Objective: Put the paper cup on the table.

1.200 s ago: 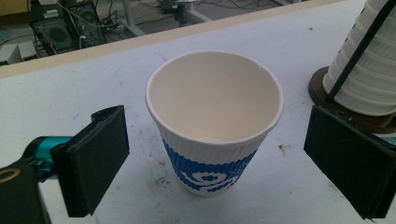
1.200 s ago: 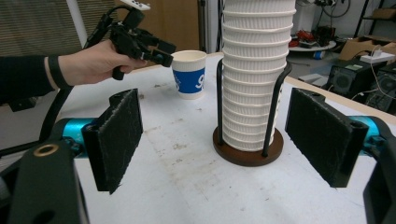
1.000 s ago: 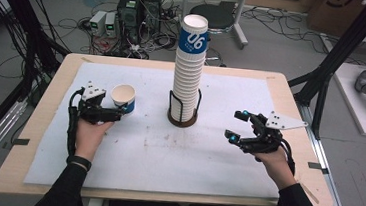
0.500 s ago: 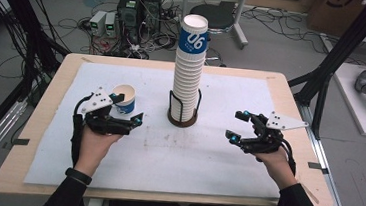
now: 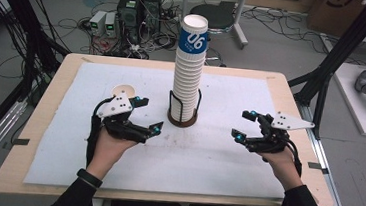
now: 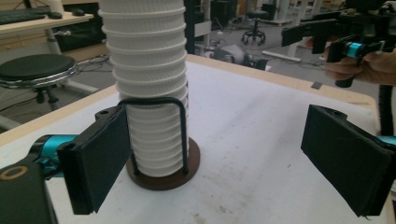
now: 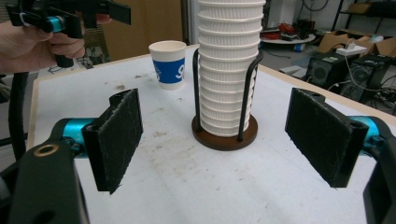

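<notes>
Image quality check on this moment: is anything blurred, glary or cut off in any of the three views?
High view: even light, soft overall, the cup stack whole. Left gripper view: the stack sharp but cropped at the top, the far room soft. Right gripper view: the single paper cup readable, the near jaws slightly soft, no glare.

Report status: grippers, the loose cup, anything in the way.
Left gripper open, jaws just been closing, nothing between them. Right gripper open, nothing held. Single cup upright on the table, apart from the cup stack. Nothing in the way.
</notes>
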{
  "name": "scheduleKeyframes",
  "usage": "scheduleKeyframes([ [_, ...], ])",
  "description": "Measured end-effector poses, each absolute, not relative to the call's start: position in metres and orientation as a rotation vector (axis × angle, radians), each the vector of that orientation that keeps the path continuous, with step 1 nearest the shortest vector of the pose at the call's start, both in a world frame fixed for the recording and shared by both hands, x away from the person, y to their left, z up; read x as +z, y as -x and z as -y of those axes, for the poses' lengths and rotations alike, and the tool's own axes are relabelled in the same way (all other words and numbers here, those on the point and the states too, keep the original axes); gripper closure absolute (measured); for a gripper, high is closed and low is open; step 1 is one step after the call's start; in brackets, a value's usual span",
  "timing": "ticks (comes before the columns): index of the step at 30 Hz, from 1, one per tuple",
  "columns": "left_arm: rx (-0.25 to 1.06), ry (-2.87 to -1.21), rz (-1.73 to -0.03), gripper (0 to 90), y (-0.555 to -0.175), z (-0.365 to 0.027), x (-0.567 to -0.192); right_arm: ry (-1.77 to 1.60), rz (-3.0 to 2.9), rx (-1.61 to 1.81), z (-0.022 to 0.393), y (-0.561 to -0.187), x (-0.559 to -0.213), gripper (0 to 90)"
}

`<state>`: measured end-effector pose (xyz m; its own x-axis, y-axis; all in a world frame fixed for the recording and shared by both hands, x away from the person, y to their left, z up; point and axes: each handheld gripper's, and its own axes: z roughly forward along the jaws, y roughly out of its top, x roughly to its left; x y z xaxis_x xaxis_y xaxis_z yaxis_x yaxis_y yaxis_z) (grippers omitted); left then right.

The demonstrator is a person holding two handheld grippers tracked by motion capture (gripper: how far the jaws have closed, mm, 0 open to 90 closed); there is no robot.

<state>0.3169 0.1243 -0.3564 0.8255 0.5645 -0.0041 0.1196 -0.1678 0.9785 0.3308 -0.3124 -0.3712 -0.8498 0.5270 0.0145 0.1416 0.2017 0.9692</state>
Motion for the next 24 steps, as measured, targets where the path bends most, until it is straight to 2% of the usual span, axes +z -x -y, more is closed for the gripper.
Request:
scheduleKeyframes([
  [14,0.425,-1.65,-0.467,8.7,-0.307,-0.127,-0.348,-0.629,-2.145,1.685,0.316,-0.332,-0.366,19.5],
  [24,0.406,-1.668,-0.474,8.7,-0.309,-0.126,-0.35,-0.628,-2.146,1.689,0.316,-0.331,-0.366,19.5],
])
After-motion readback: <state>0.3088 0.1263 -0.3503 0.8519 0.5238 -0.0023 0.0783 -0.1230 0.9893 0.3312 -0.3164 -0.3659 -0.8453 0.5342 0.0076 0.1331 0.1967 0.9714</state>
